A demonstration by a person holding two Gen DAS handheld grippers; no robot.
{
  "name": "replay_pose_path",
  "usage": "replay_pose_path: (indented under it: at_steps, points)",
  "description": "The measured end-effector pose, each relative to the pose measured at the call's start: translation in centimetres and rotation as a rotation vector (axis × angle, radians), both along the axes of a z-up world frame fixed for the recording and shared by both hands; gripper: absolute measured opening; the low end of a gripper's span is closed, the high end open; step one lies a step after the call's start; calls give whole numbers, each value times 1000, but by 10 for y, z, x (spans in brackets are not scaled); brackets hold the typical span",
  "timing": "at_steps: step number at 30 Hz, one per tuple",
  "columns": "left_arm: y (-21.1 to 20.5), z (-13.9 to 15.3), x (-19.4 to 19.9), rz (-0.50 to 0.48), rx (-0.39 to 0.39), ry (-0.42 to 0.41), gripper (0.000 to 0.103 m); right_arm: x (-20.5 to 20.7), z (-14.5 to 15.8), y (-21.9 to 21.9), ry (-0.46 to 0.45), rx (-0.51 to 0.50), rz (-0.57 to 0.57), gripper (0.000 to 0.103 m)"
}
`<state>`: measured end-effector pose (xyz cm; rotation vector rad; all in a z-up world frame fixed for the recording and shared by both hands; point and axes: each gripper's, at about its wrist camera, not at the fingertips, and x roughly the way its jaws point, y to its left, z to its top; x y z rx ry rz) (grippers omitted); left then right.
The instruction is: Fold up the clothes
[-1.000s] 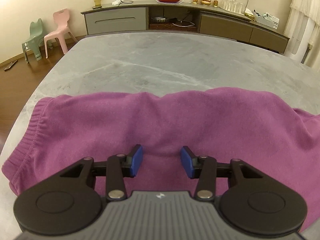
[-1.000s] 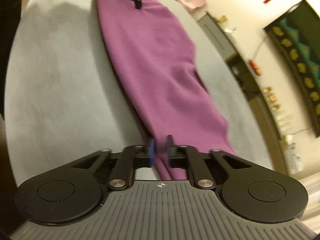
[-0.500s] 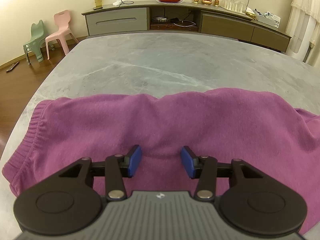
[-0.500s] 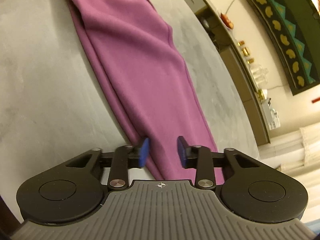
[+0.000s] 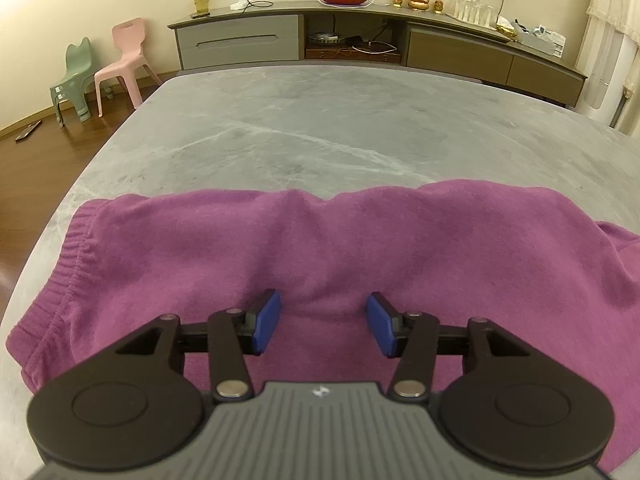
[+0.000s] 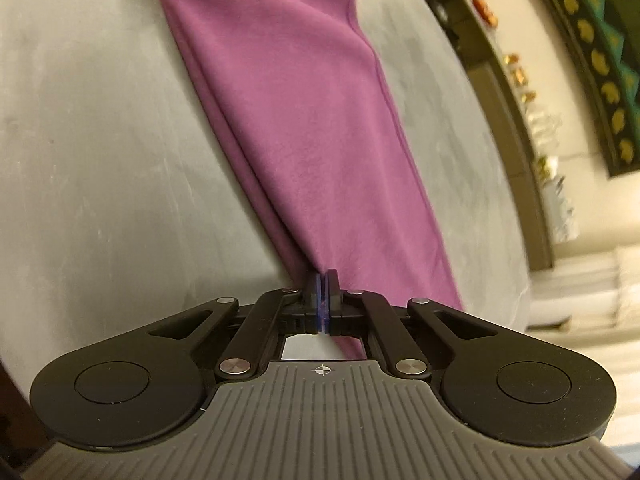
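Right wrist view shows the biggest change: half a second back our right gripper [image 6: 321, 280] stood with its pads apart over the lower end of the purple trousers [image 6: 304, 120], and now those pads have come together, pinching the near edge of the fabric where the folded layers meet. We read that as the grab for the next fold, made at the leg end. On the left wrist view our left gripper [image 5: 323, 328] has hardly shifted; it sits over the waist part of the trousers, near the ribbed waistband [image 5: 76, 264], and its jaws have just been opening a little wider, with cloth lying under and between the blue pads [image 5: 266, 322] but not pressed by them. The garment lies already folded lengthwise on the grey marble table [image 5: 320, 128], stretched from waist to leg. With one end caught and the other loose, we judge the leg end is ready to be carried toward the waist.
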<state>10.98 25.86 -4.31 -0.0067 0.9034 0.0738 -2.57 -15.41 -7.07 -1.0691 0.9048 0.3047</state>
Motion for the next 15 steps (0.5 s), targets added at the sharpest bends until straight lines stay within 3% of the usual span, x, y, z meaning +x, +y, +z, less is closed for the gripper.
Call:
replay_pose_path:
  at_steps: [3,6,8,9,10,11,14,15]
  points:
    - [-1,0,0,5,16,-1,57,11,21,-9,106,109,-40,0]
    - [0,0,0,9,13,-1,57,20,58,-26,113,336,-122,0]
    - [-1,0,1,14,11,0,57,28,73,-42,79,487,-210,8]
    - [-1,0,2,17,12,0,57,32,77,-52,63,554,-252,16]
    - [-1,1,2,19,10,-1,57,41,76,-64,43,609,-306,33]
    - [-1,1,2,21,8,-1,58,38,71,-77,28,638,-363,40]
    - [1,1,0,28,3,-4,60,52,40,-122,64,679,-545,40]
    - [1,1,-1,31,7,-3,61,54,35,-142,71,715,-583,45]
